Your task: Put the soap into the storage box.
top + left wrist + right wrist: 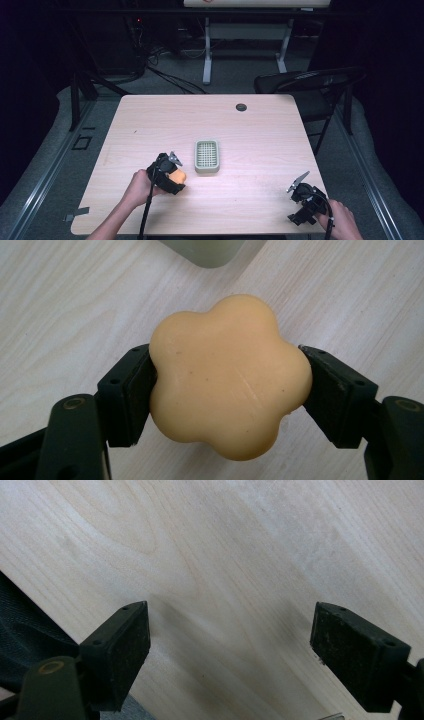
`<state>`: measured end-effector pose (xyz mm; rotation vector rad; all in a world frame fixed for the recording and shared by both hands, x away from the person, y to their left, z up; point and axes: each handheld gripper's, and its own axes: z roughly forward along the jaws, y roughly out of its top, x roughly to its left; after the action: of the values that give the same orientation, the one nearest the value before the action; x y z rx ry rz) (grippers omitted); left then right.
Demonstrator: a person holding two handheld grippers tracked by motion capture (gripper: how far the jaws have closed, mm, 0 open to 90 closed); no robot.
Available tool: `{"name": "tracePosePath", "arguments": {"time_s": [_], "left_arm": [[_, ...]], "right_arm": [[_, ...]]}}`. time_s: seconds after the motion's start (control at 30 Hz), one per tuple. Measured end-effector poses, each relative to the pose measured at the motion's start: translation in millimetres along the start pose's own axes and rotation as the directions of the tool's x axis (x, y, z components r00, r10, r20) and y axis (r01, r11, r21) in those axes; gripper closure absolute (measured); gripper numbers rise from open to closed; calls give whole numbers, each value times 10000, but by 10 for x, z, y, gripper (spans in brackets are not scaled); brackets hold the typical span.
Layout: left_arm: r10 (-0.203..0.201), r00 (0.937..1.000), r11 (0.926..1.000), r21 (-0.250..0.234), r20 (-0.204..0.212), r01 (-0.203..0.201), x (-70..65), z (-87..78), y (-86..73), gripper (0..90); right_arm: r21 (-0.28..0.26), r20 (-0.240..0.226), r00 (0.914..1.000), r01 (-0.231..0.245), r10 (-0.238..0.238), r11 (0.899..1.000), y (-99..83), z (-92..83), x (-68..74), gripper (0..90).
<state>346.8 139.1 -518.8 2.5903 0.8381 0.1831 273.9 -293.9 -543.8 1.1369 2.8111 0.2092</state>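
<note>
From the high view, we see the left tool (176, 172) closed on a pale orange, flower-shaped bar of soap (178, 176), low over the light wooden table (250, 130) and just left of the grey-green rectangular soap dish with a gridded insert (206, 156). We take that dish as our landmark. The right tool (298, 186) sits well to the right of the dish and nearer the person, close to the table's front edge, with nothing in it.

In the left gripper view, the left tool (227, 385) has its two black jaws pressed against opposite sides of the soap (227, 377), which bulges above and below the pads. A corner of the dish (210, 252) shows just beyond the soap, at the top edge.

In the right gripper view, the right tool (230, 652) stands wide open, with bare table (225, 555) between its jaws.

We judge the work to be setting the soap into the dish. The grip rests on rounded lobes of a smooth bar, so it could squirm or pop out if the hand tilts or squeezes harder. Coming in too low could knock the dish's rim and shove the light dish away; releasing off-centre could leave the soap propped on the rim.
</note>
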Motion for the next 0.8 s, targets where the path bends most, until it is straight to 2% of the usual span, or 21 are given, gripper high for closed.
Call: {"name": "tracePosePath", "arguments": {"time_s": [0.27,0.4,0.63,0.77,0.8], "left_arm": [[91,10000,9999,-126,4,-91,2,-20,87,273],[156,9999,9997,-196,24,-155,21,-48,139,273],[218,9997,9993,-292,74,-215,28,-77,232,273],[283,9996,9989,-378,97,-279,35,-107,296,273],[255,9996,9989,-407,88,-251,38,-110,313,273]], "right_arm": [[-140,-88,9999,-127,125,9998,-5,6,6,159],[-52,-121,9999,-36,35,10000,-3,0,-3,159],[3,-31,10000,40,-40,10000,5,-12,-11,159],[-275,141,9999,-28,32,9996,-1,-27,-5,158],[-158,278,9996,19,-15,9999,3,-43,-6,158]]}}
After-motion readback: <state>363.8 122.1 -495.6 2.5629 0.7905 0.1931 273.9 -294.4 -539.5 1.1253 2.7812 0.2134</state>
